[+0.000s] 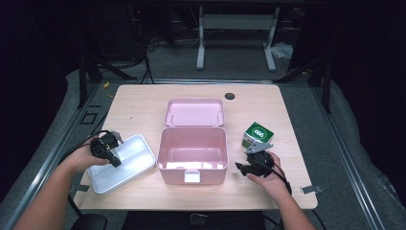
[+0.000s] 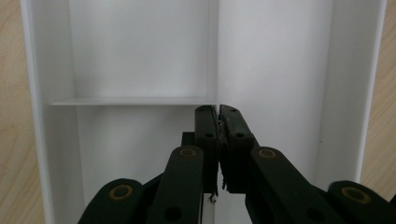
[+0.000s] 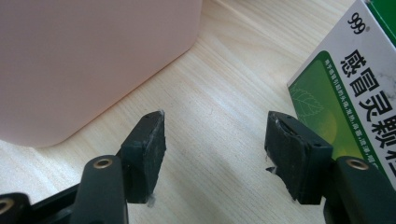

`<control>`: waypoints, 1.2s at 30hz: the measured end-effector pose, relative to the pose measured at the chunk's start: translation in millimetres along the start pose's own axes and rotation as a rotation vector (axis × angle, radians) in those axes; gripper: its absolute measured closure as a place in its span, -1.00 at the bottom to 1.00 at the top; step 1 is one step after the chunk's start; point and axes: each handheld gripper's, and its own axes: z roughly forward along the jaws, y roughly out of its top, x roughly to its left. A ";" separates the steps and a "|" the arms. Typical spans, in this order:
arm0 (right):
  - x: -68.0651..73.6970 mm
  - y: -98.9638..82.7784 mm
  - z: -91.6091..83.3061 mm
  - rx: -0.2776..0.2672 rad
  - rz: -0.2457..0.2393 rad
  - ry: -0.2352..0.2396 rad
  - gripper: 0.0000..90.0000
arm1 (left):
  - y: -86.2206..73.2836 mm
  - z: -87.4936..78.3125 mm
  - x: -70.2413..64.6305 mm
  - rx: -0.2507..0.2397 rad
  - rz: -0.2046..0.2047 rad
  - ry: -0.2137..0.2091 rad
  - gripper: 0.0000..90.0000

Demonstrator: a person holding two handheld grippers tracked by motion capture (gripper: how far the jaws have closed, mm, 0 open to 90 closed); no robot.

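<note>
A white divided tray (image 1: pixel 135 149) lies on the table's left side. My left gripper (image 1: pixel 115 161) reaches down into the tray (image 2: pixel 140 51), and its jaws (image 2: pixel 218 112) stand pressed together on the thin upright divider wall. An open pink box (image 1: pixel 191 149) sits mid-table with its lid (image 1: pixel 195 112) laid back. To the right of it stands a green and white medicine carton (image 1: pixel 257 134). My right gripper (image 1: pixel 249 158) rests low between the pink box (image 3: pixel 84 60) and the carton (image 3: pixel 345 88). It (image 3: pixel 215 135) is open, with bare tabletop between the pads.
The pink box has a white latch (image 1: pixel 192 177) on its front wall and looks empty inside. A dark cable hole (image 1: pixel 230 96) sits near the table's far edge. Metal stand legs (image 1: pixel 237 43) stand on the floor beyond.
</note>
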 end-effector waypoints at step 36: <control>-26.0 44.9 -33.7 0.085 -0.047 -0.036 -0.42 | -51.4 -27.9 -17.9 -0.418 -0.602 0.223 0.00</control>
